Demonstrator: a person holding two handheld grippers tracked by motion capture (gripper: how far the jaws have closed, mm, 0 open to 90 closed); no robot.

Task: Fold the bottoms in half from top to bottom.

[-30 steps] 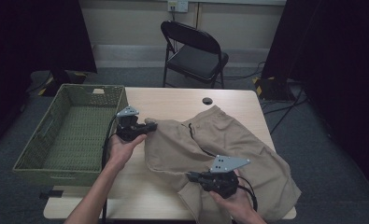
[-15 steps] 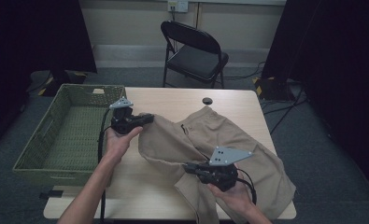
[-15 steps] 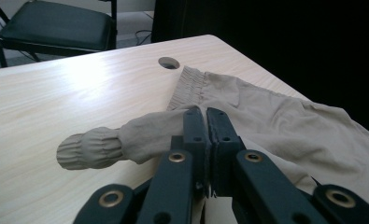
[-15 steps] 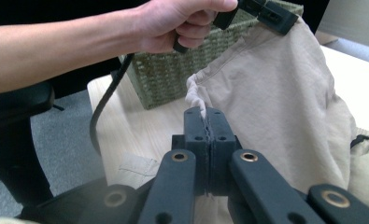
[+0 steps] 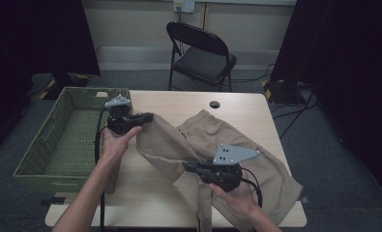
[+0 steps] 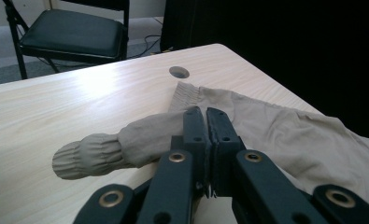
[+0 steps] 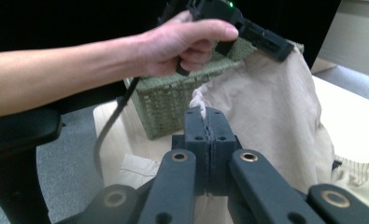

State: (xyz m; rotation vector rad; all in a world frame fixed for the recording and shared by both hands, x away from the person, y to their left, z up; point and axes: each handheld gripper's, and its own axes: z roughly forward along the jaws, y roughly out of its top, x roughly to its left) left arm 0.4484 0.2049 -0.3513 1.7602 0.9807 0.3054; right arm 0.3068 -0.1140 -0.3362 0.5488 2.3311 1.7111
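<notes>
On the table (image 5: 179, 203), beige trousers (image 5: 256, 164) beside a bare green basket (image 5: 38, 159)

The high view looks forward and down from above my side of the table (image 5: 188, 104), far enough back to take in the folding chair (image 5: 203, 50). My left gripper (image 6: 205, 116) camera sits close, looking along its jaws across the tabletop toward that chair. My right gripper (image 7: 204, 119) camera faces the woven basket (image 7: 173, 102). All three share the khaki trousers (image 5: 188, 145).

Right claw (image 7: 205, 122) pinching tan trousers (image 7: 275, 98)
</notes>
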